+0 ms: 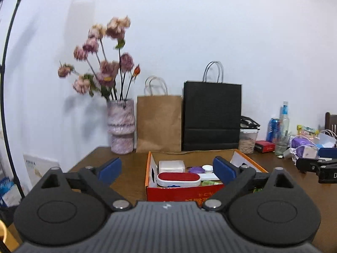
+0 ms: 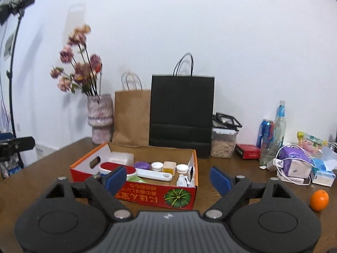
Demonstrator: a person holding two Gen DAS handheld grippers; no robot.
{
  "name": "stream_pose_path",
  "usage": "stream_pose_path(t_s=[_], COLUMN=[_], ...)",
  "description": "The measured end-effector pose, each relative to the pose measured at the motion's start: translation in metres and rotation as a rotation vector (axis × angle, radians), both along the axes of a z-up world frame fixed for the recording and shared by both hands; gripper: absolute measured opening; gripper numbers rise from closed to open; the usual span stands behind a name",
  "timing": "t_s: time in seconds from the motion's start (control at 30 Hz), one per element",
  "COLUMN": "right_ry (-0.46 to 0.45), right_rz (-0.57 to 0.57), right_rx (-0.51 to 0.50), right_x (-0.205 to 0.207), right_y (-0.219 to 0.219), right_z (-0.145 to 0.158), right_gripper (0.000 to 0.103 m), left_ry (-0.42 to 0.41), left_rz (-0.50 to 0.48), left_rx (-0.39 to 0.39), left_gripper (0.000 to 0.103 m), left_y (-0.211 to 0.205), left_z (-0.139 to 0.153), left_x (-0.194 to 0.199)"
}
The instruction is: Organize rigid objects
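Both tools were released and empty: the left gripper (image 1: 167, 169) and the right gripper (image 2: 167, 178) hung with jaws spread wide just in front of the red cardboard box (image 2: 147, 196). Inside the box lay a red-topped case (image 1: 178, 178), small white jars (image 2: 157, 166) and a purple lid (image 2: 142, 165). An orange (image 2: 319, 200) sat well right of the box.

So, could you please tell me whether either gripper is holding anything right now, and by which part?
Nothing is held: the left gripper and right gripper are both open above the table, with nothing between their fingers.
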State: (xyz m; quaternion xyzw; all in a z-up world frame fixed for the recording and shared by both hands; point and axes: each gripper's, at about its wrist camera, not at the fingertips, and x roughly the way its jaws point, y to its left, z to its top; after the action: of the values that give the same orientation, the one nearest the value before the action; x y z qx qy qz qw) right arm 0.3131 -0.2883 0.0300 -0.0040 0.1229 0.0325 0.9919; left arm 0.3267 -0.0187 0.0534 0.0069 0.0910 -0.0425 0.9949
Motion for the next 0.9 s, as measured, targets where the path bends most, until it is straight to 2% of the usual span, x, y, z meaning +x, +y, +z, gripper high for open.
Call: stream_pose_path(t_s=[0.17, 0.3, 0.57, 0.73, 0.87, 0.9], right_ry=[-0.032, -0.046, -0.069, -0.022, -0.023, -0.023], right_rz=[-0.031, -0.04, -0.042, -0.04, -0.043, -0.048], right_rx=[0.007, -0.007, -0.021, -0.024, 0.001, 0.012], right_x=[-0.048, -0.081, -0.143, -0.18, -0.223, -0.236], right_y=[0.005, 0.013, 0.036, 0.048, 0.055, 0.057], right_z=[-0.011, -0.016, -0.021, -0.031, -0.039, -0.042], right_gripper=[0.088, 0.088, 0.089, 0.089, 0.09, 0.094], left_ry=[-0.016, -0.049, -0.05, -0.039, -0.023, -0.013], left_rz=[-0.004, -0.004, -0.014, -0.024, -0.041, -0.041], left_rx=[-0.013, 0.019, 0.021, 0.01, 0.013, 0.008], left_gripper=[0.096, 0.096, 0.097, 0.099, 0.102, 0.102], left_y=[-0.001, -0.005, -0.005, 0.0, 0.005, 0.006], left_z=[-0.006, -0.009, -0.019, -0.029, -0.039, -0.041], left_x=[-0.04, -0.071, -0.138, -0.184, -0.218, -0.226])
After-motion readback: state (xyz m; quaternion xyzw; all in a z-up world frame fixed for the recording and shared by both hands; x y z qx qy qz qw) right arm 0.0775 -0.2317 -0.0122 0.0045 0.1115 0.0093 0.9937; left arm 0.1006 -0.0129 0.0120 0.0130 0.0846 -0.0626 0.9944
